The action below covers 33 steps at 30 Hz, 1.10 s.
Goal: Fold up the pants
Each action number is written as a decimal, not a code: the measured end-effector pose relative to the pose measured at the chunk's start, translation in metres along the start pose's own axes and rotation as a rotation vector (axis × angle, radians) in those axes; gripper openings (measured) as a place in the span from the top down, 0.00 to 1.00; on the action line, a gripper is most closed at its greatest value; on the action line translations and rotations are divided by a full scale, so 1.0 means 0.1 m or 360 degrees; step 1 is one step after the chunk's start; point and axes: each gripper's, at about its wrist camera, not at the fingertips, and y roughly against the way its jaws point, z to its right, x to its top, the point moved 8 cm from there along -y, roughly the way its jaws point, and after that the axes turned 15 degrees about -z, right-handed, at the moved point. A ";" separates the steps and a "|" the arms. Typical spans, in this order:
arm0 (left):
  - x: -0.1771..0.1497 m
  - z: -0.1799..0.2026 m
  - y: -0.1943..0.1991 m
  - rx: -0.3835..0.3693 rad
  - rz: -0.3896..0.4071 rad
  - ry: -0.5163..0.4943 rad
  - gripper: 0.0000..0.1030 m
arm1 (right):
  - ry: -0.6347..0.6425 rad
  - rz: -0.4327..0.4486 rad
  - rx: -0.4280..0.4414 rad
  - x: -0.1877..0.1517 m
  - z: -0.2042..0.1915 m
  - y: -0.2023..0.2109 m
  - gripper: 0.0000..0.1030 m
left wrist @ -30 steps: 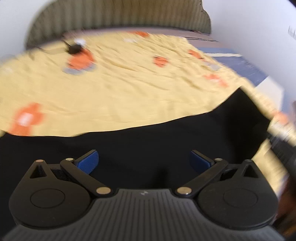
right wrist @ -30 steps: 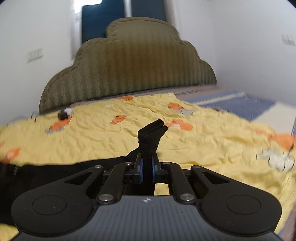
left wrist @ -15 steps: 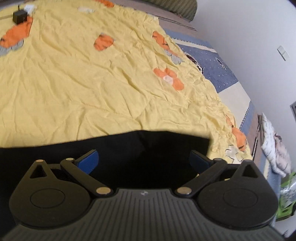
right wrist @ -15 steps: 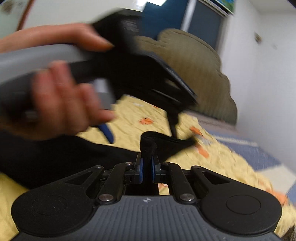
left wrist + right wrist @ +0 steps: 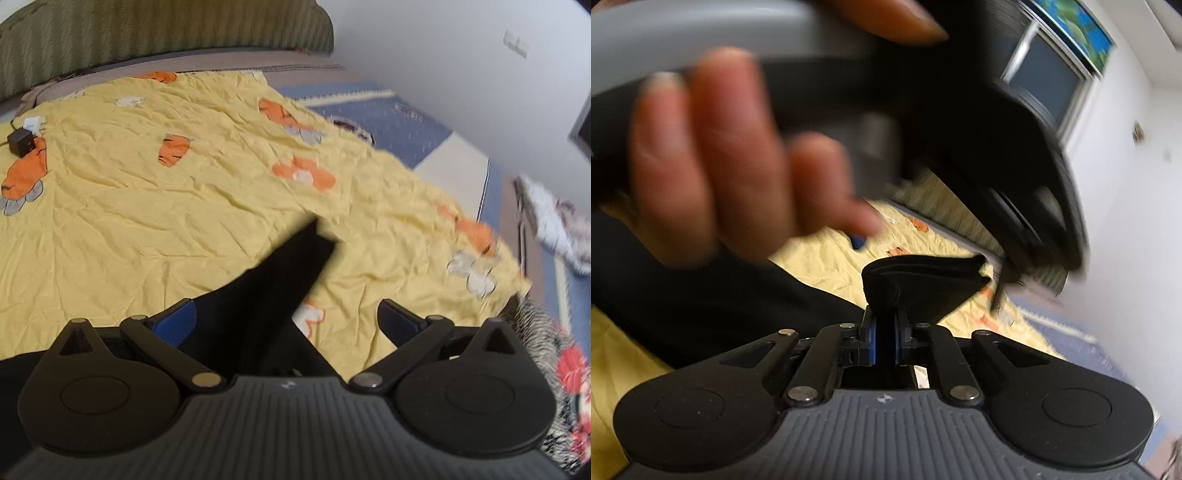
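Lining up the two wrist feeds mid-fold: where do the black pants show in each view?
Left wrist: the black pants run from the bottom left up to a point at centre, between the open fingers.
Right wrist: a bunched fold sits at centre, clamped in the shut fingers; more fabric lies lower left.
Shared landmark: the yellow sheet.

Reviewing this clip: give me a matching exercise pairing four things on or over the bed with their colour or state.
Things:
1. right gripper
2. left gripper
3. bedsheet
4. headboard

States:
A. ribbed olive green
B. fingers spread wide, clamping nothing
C. yellow with orange patches
D. shut on a bunch of the black pants

Pairs: 1-D, 2-B, 3-C, 4-A
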 end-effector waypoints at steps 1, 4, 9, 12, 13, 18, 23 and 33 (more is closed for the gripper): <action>-0.01 0.00 -0.04 0.0026 -0.0012 0.0010 0.26 | 0.0015 -0.0006 -0.0010 -0.01 -0.01 0.00 0.92; -0.06 -0.13 -0.18 0.0051 -0.0130 0.0090 0.94 | -0.0026 -0.0017 0.0008 0.03 -0.01 0.00 0.91; -0.14 -0.38 -0.11 -0.0101 -0.0086 0.0249 0.95 | -0.0057 -0.0010 0.0023 0.06 -0.04 0.02 0.92; -0.19 -0.50 0.07 -0.0114 -0.0023 0.0260 0.95 | -0.0039 0.0027 0.0036 0.14 -0.14 0.11 0.92; -0.23 -0.55 0.14 -0.0116 -0.0006 0.0264 0.95 | -0.0029 0.0043 0.0047 0.18 -0.19 0.14 0.92; -0.50 -0.99 0.41 -0.0070 0.0033 0.0323 0.95 | 0.0106 0.0128 0.0086 0.38 -0.59 0.33 0.92; -0.83 -1.44 0.52 -0.0007 0.0040 0.0397 0.94 | 0.0289 0.0184 0.0138 0.49 -1.10 0.44 0.92; -1.21 -1.93 0.51 0.0080 0.0028 0.0466 0.94 | 0.0365 0.0159 0.0296 0.50 -1.57 0.50 0.92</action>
